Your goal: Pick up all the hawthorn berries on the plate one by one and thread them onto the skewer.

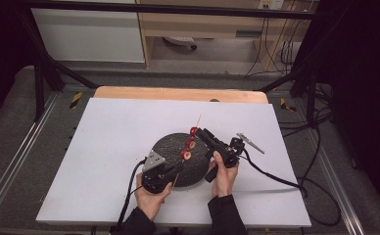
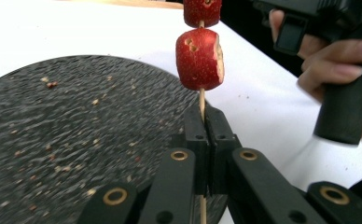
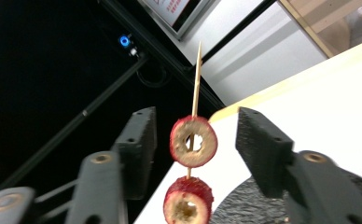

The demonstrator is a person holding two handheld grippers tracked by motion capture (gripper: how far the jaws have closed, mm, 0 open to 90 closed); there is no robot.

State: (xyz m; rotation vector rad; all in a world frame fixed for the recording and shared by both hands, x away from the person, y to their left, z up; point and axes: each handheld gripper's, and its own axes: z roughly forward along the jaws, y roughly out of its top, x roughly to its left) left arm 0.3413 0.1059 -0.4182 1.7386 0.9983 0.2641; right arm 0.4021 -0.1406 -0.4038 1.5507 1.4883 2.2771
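Note:
A thin wooden skewer (image 2: 201, 100) carries three red cored fruit pieces (image 1: 190, 144) and slants up over a dark round plate (image 1: 166, 147). My left gripper (image 2: 206, 114) is shut on the skewer's lower end, just below the lowest fruit piece (image 2: 199, 58). In the high view the left gripper (image 1: 176, 171) sits at the plate's near edge. My right gripper (image 3: 195, 126) stands open around the top fruit ring (image 3: 209, 144), with a gap on each side and neither pad touching it. A second piece (image 3: 191, 189) hangs below on the skewer (image 3: 196, 79).
The plate lies on a white sheet (image 1: 105, 161) over a wooden table. A small metal tool (image 1: 250, 142) lies to the right of the right hand. Black cables (image 1: 276, 178) trail off the right side. Crumbs dot the plate (image 2: 67, 135).

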